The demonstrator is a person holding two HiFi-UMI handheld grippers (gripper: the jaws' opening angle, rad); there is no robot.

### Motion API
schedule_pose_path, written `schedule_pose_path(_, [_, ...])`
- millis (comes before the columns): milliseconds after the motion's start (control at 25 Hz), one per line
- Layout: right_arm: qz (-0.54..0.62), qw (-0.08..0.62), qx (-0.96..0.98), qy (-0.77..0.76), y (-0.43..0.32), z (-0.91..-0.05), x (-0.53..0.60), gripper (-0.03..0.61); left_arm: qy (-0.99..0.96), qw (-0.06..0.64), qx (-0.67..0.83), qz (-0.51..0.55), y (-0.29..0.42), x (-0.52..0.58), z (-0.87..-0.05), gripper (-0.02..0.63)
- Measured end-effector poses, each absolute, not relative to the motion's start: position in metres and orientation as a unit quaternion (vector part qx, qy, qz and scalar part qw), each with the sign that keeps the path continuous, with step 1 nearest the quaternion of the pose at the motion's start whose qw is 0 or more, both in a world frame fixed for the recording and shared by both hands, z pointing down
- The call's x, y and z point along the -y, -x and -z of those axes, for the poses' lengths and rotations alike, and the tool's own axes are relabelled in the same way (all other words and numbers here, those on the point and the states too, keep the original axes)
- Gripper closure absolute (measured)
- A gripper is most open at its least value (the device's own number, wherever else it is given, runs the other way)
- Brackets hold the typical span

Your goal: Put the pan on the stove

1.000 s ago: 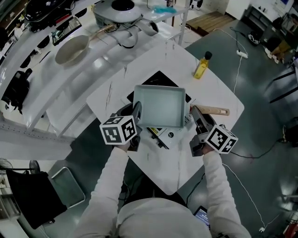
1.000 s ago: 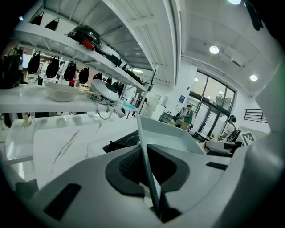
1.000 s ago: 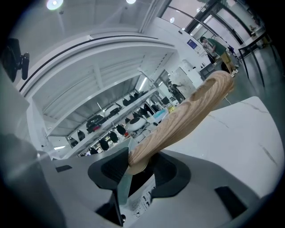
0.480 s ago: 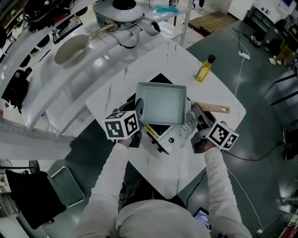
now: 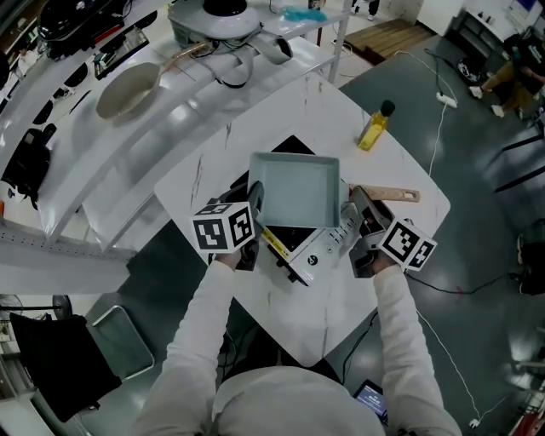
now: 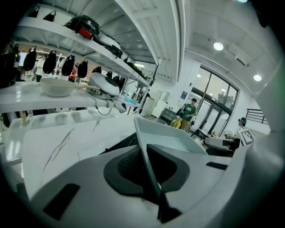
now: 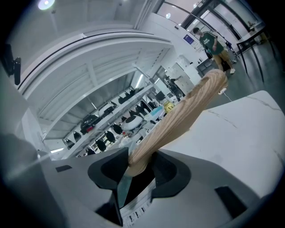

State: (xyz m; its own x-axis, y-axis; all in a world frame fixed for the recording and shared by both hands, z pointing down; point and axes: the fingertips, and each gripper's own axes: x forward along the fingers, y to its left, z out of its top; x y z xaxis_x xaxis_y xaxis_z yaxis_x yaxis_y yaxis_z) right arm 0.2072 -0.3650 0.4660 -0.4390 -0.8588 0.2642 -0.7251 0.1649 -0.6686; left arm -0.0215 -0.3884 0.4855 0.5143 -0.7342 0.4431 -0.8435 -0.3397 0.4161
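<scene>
A square pale grey-green pan (image 5: 294, 189) lies over the black top of a portable stove (image 5: 288, 239) on the white table (image 5: 324, 315); whether it rests on the stove I cannot tell. My left gripper (image 5: 254, 207) is shut on the pan's left rim, which shows as a thin wall (image 6: 143, 147) between the pads of the left gripper (image 6: 149, 173). My right gripper (image 5: 358, 210) is shut on the pan's wooden handle (image 5: 397, 195). In the right gripper view the handle (image 7: 187, 107) runs out from between the jaws of the right gripper (image 7: 133, 171). The stove's silver control panel (image 5: 330, 244) shows at the pan's near side.
A yellow bottle (image 5: 372, 126) stands near the table's far right corner. Behind the table a white shelf holds a bowl (image 5: 129, 89) and a white appliance (image 5: 223, 17). Cables lie on the floor at the right (image 5: 438, 98). The table's corners drop off close around the stove.
Both grippers have carried the pan slightly farther from me and a little lower over the stove, and the stove's control panel now shows. In the last half second nothing has moved.
</scene>
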Motion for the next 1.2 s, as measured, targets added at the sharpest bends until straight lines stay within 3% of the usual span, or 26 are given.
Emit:
schedule_pose_path(760, [0.39,0.089,-0.76,0.513,-0.208,-0.472,0.367,0.394,-0.814,0.296,0.49,-0.099,0.021,0.387,-0.49,0.575])
schedule_pose_path(1200, [0.382,0.063,-0.76,0.522,-0.211,-0.478,0.359,0.362,-0.808,0.302,0.497,-0.089,0.027,0.378,-0.486,0.517])
